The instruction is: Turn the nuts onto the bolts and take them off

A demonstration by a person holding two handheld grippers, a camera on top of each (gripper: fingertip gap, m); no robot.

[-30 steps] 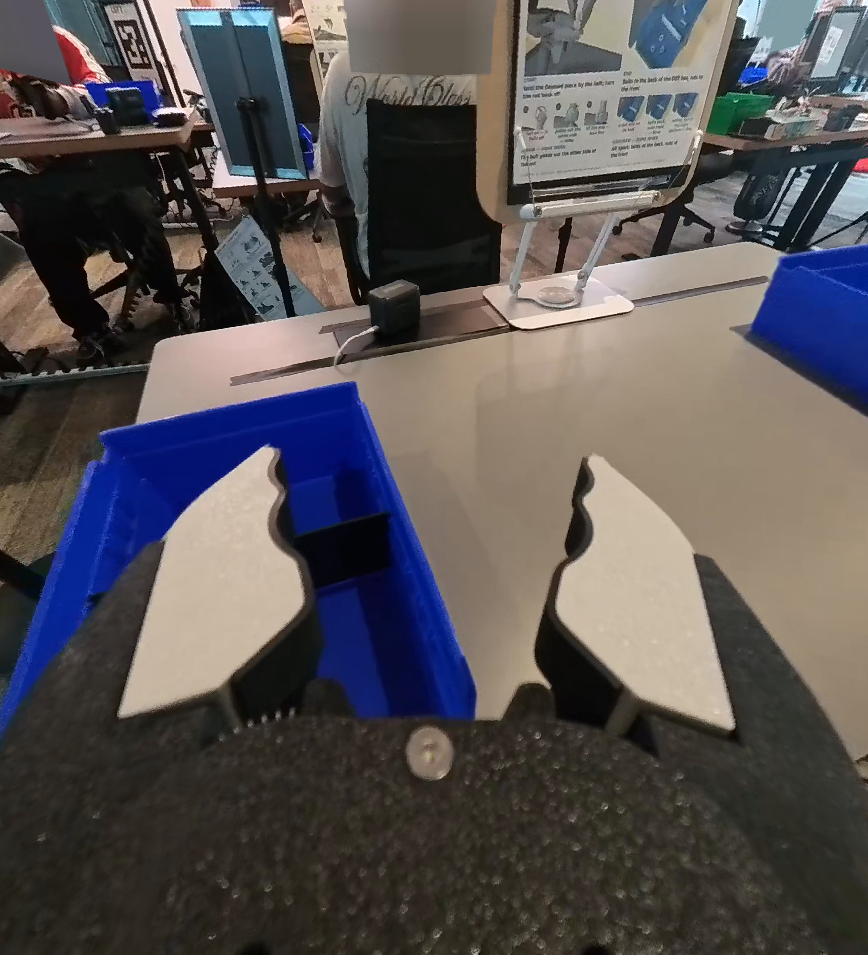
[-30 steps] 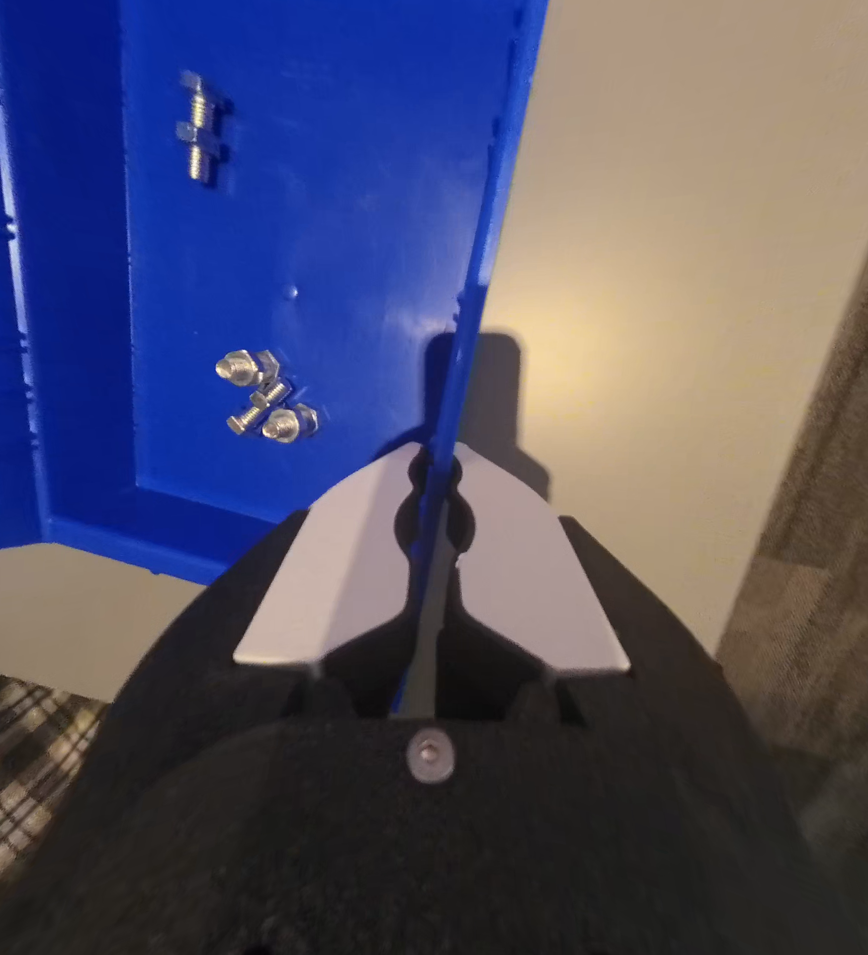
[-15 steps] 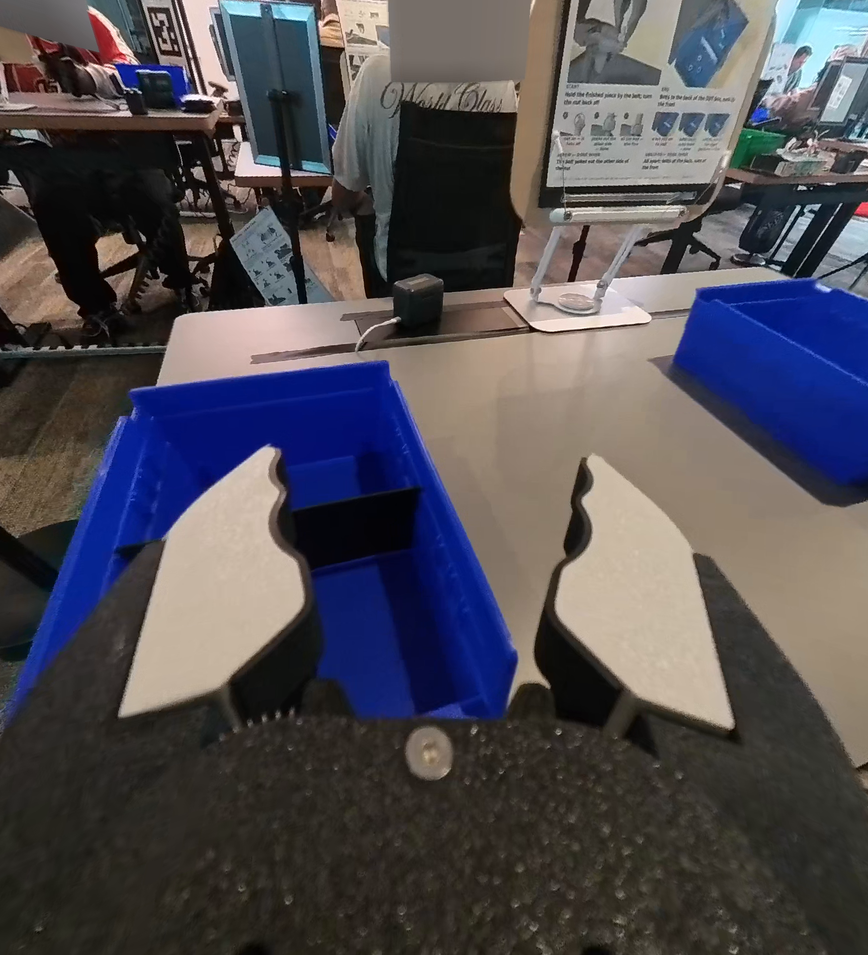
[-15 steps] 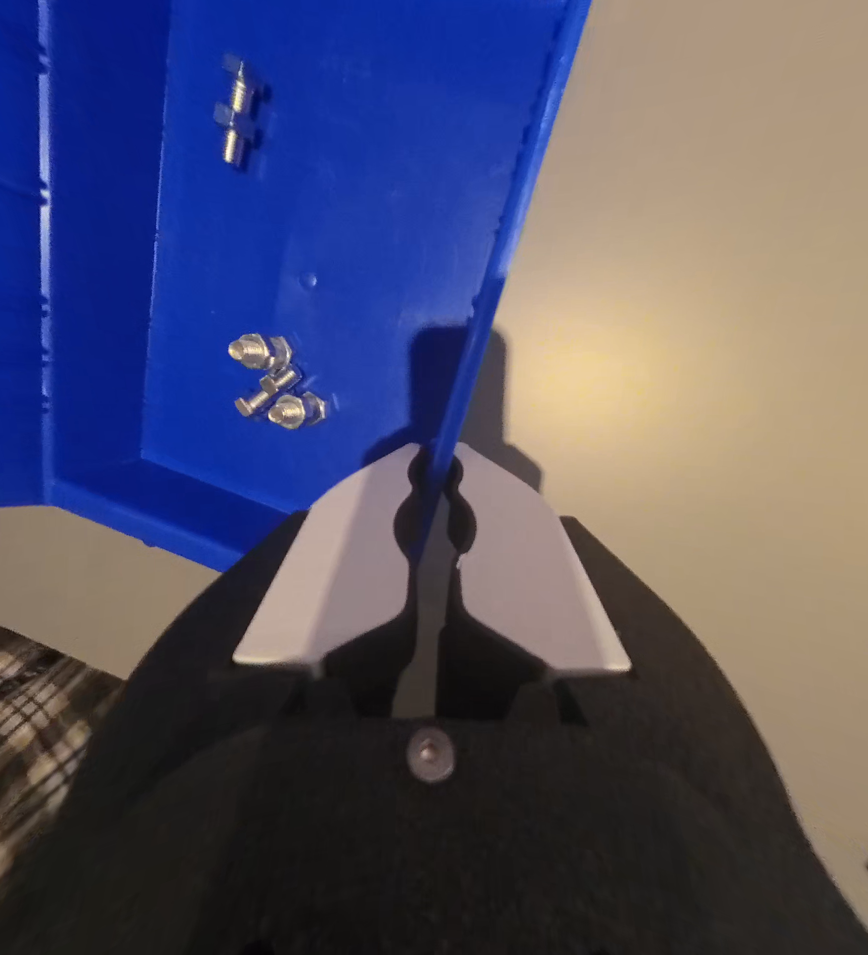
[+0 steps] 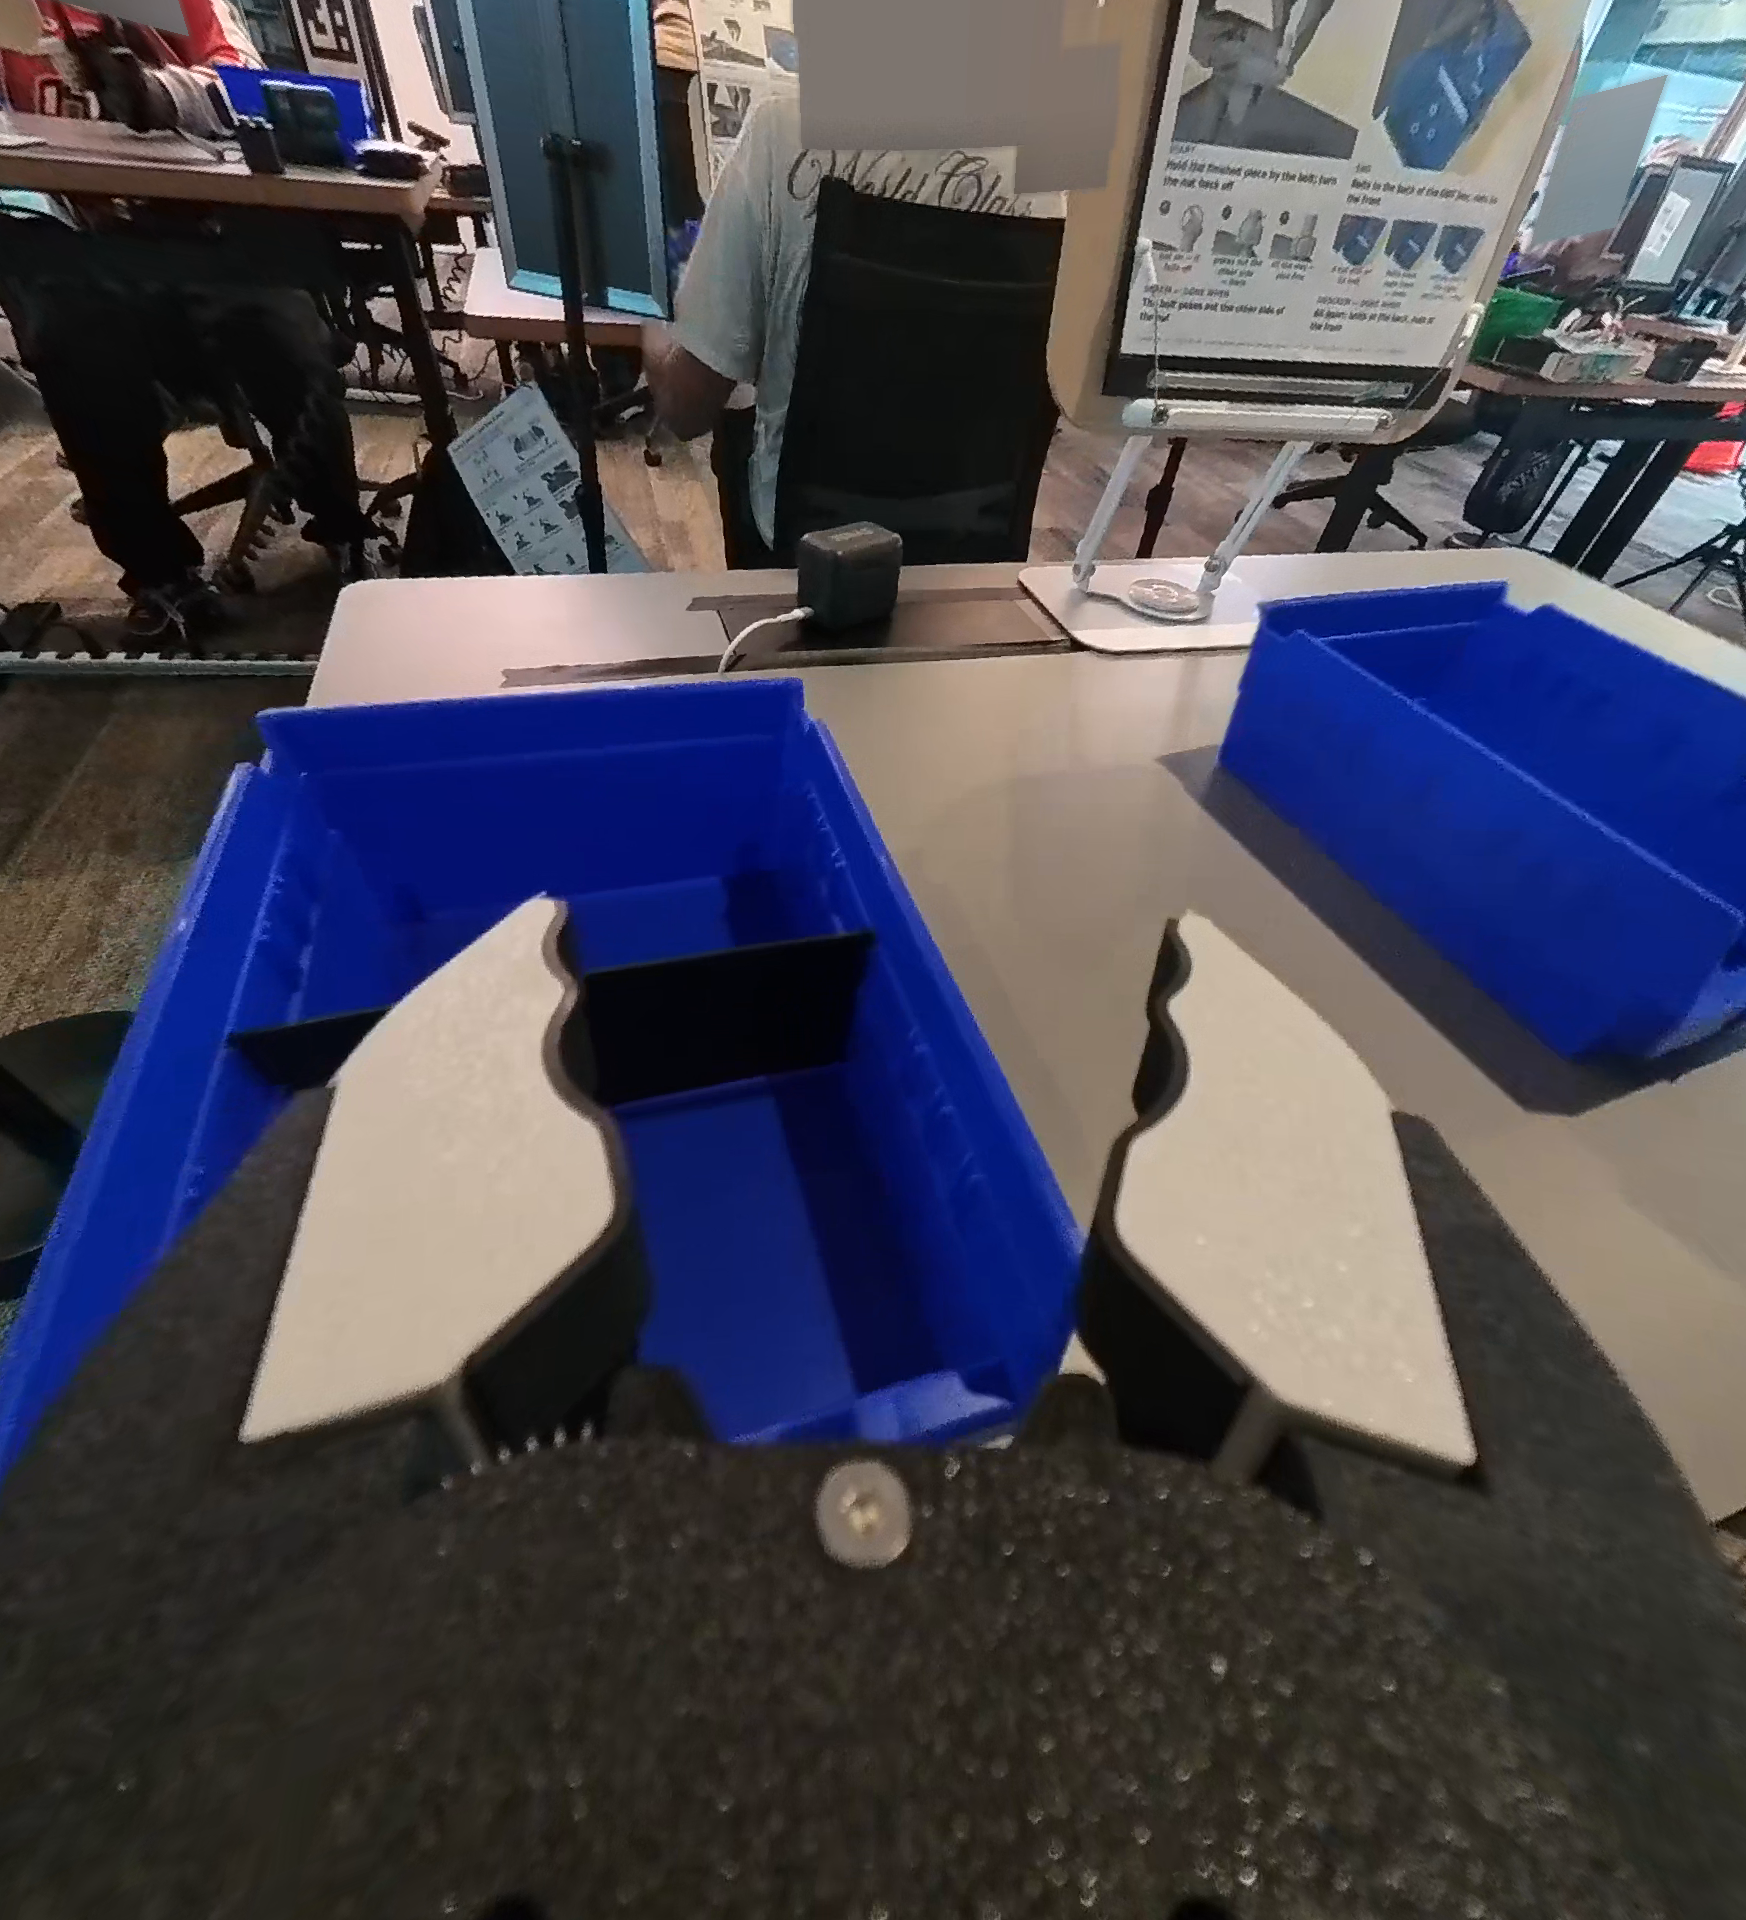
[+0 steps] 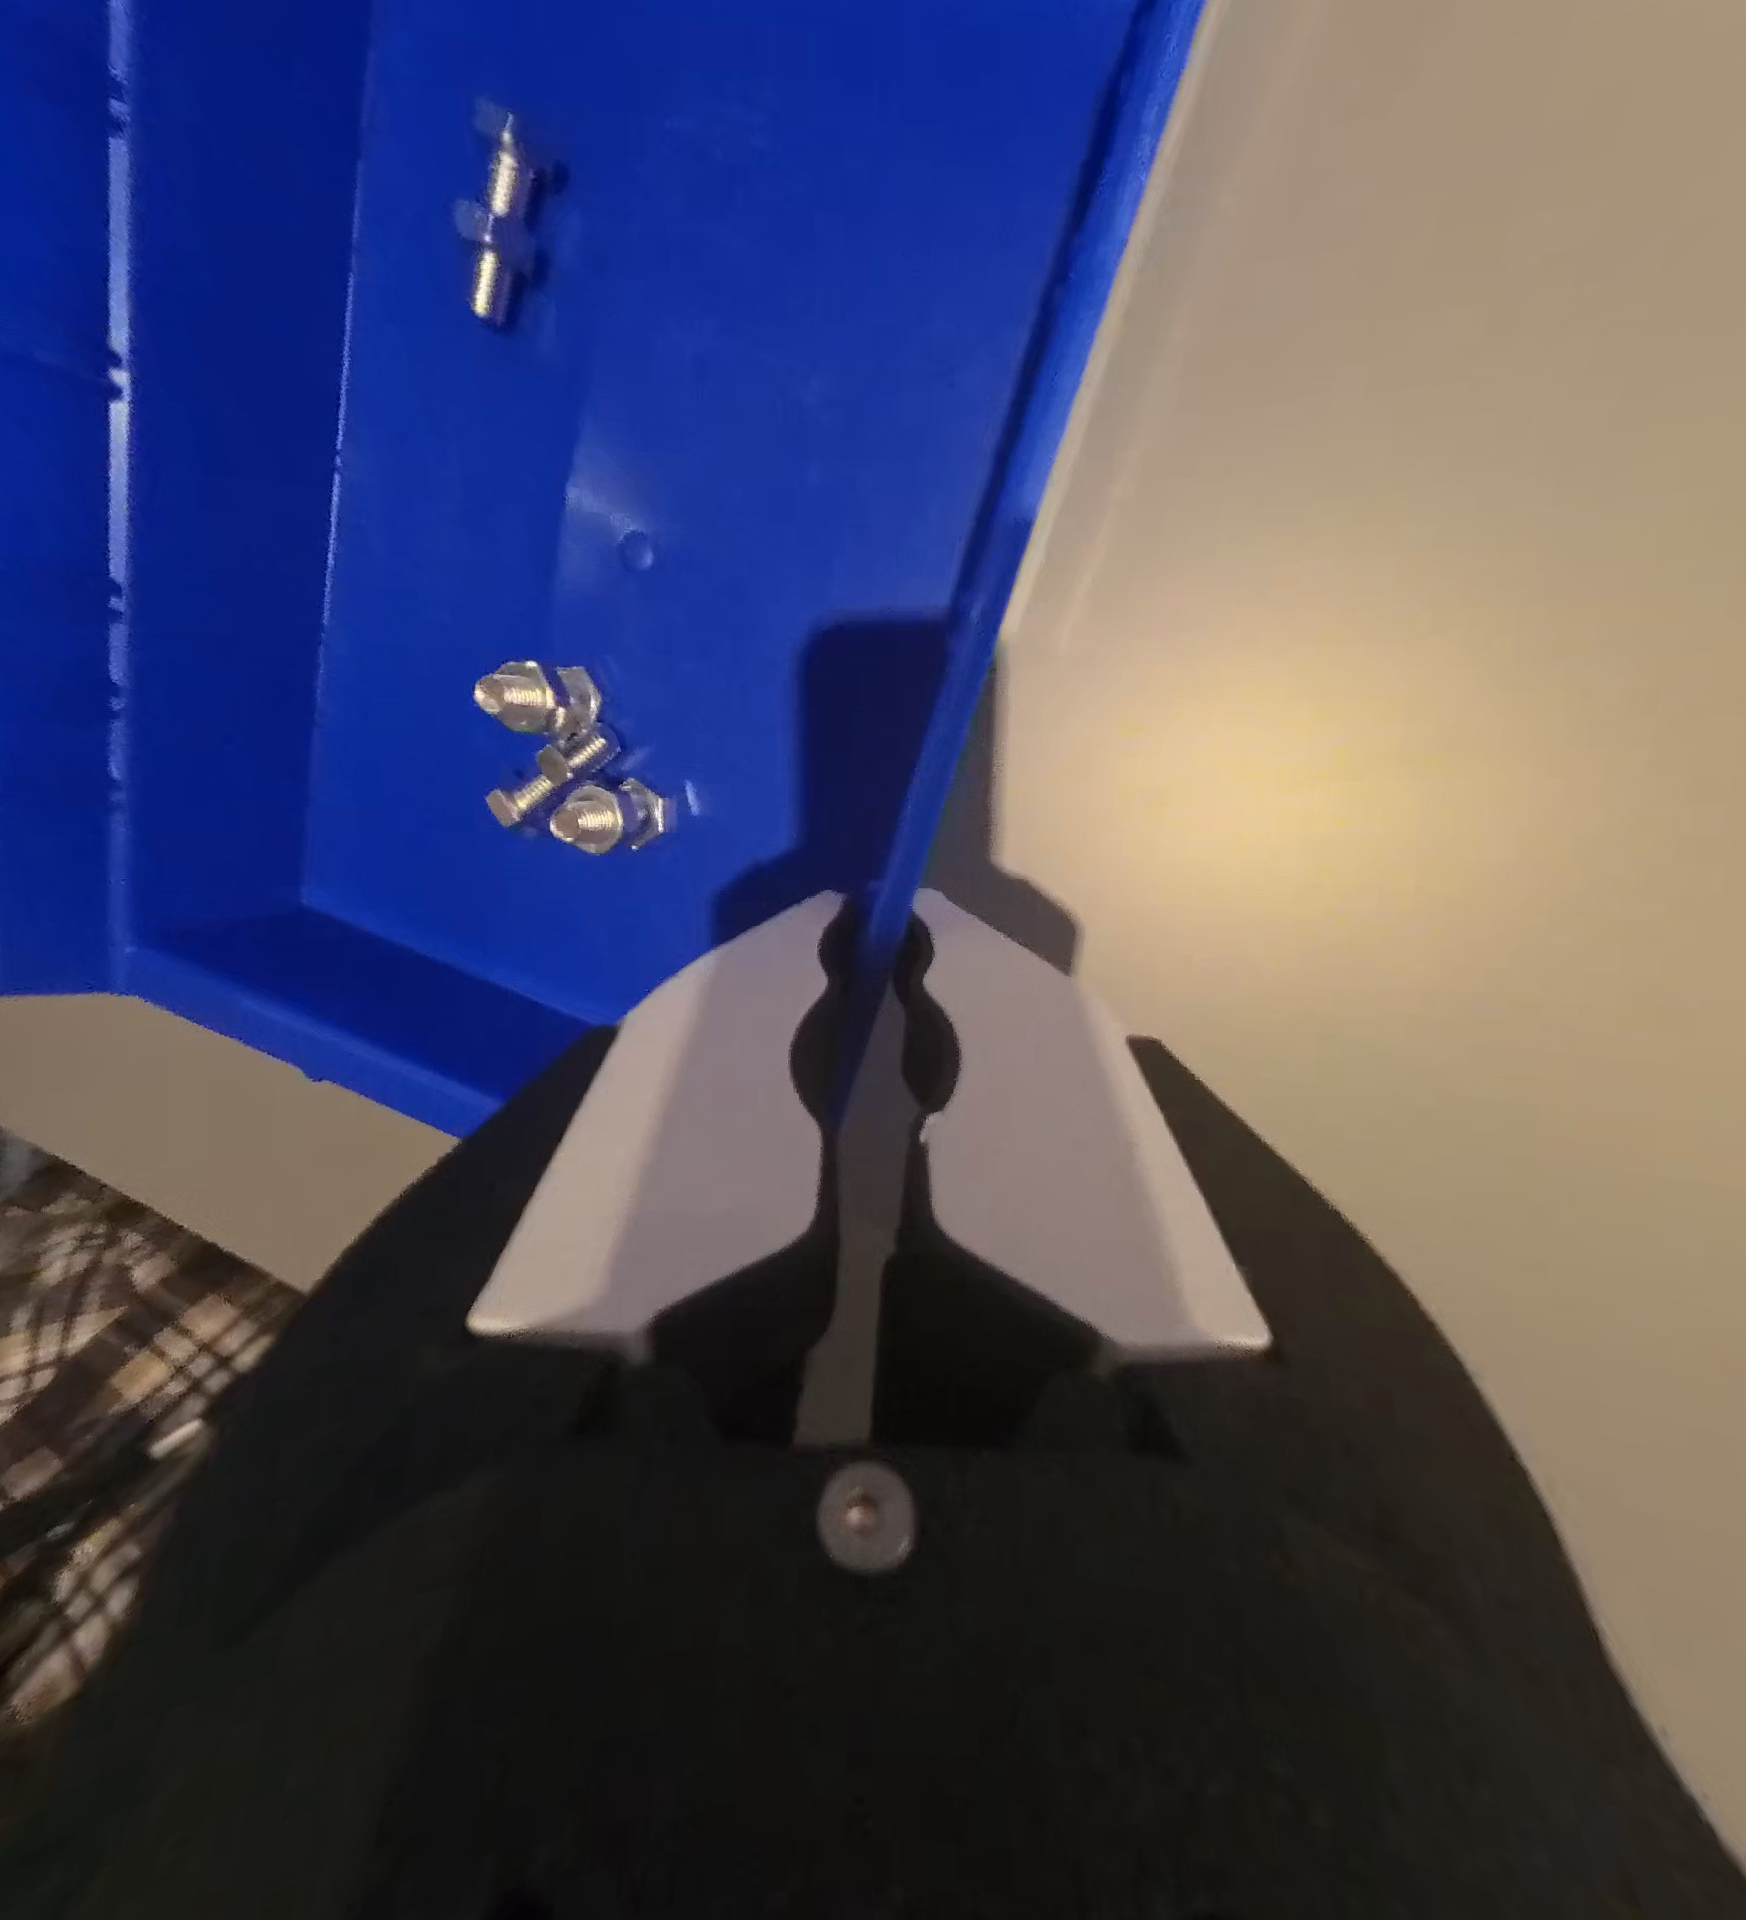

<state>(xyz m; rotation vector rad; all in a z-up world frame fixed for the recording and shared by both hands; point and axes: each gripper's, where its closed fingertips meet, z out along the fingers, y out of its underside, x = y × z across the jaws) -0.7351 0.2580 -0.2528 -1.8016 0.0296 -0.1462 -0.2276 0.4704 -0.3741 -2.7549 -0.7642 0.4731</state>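
Note:
My right gripper (image 6: pixel 874 920) is shut on the side wall of a blue bin (image 6: pixel 1035 436). On the bin floor lie a cluster of silver bolts with nuts (image 6: pixel 573 758) and one more bolt with a nut (image 6: pixel 497 223) farther off. My left gripper (image 5: pixel 864 956) is open and empty, held above the near end of a second blue bin (image 5: pixel 536 769) with a black divider (image 5: pixel 729 1013); what shows of its compartments holds nothing. The right bin (image 5: pixel 1492 821) also shows in the left wrist view, with a tip of the right gripper at its far edge.
Both bins stand on a grey table (image 5: pixel 1056 821). At its far edge are a small black box with a white cable (image 5: pixel 848 587) and a stand holding an instruction sheet (image 5: pixel 1295 208). A seated person (image 5: pixel 827 260), chairs and desks lie beyond. The table's front edge (image 6: pixel 173 1039) is near.
The left gripper has pulled back and turned right, so both bins show more fully. The right gripper keeps its hold on the bin wall while the bin shifts and turns slightly in its view.

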